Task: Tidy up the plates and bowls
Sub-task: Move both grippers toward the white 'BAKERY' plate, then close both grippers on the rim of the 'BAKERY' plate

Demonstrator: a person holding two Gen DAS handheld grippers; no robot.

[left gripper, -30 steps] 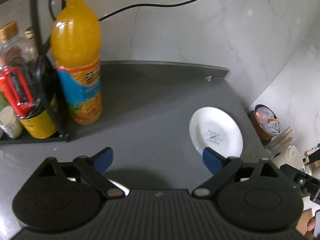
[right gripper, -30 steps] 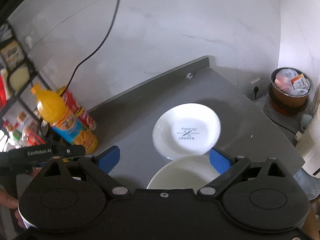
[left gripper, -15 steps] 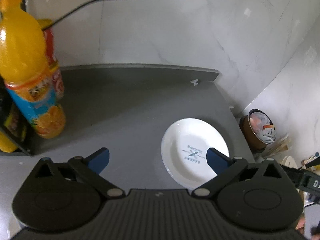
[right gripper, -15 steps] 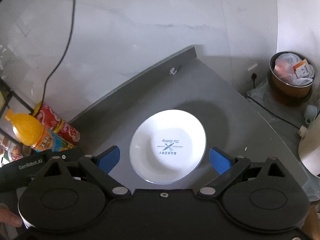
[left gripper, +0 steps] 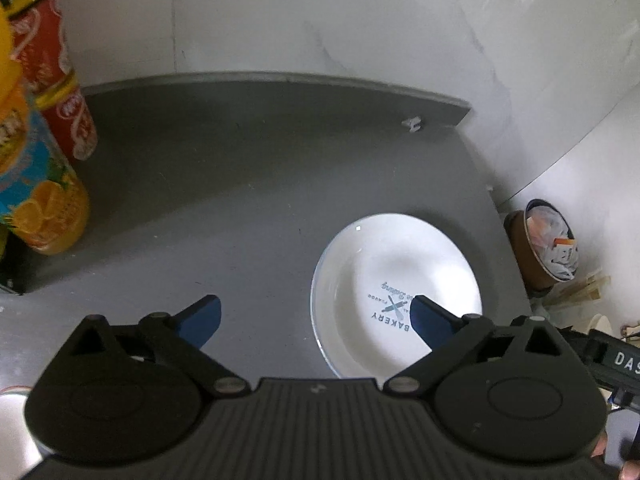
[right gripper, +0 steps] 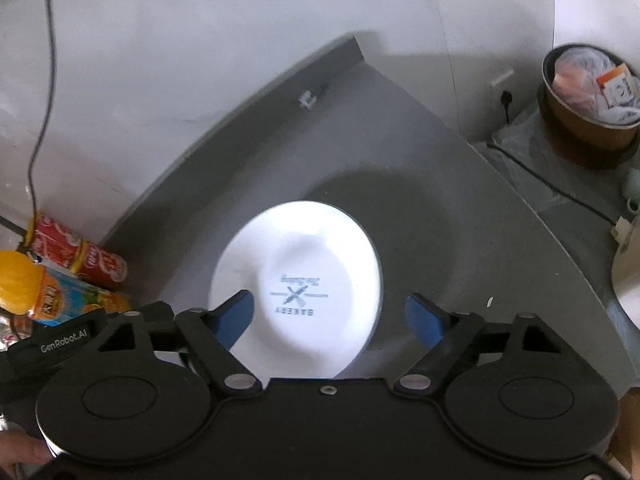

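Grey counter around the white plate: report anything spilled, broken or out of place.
Nothing stands out. The white plate lies flat and whole on the grey counter, and the juice bottle and red can stand upright. Only a small pale scrap sits by the back edge.

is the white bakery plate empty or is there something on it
Empty. The white plate lies flat, right side up on the grey counter; its whole face shows in both wrist views, bare except for the printed BAKERY logo. No food or other dish on it.
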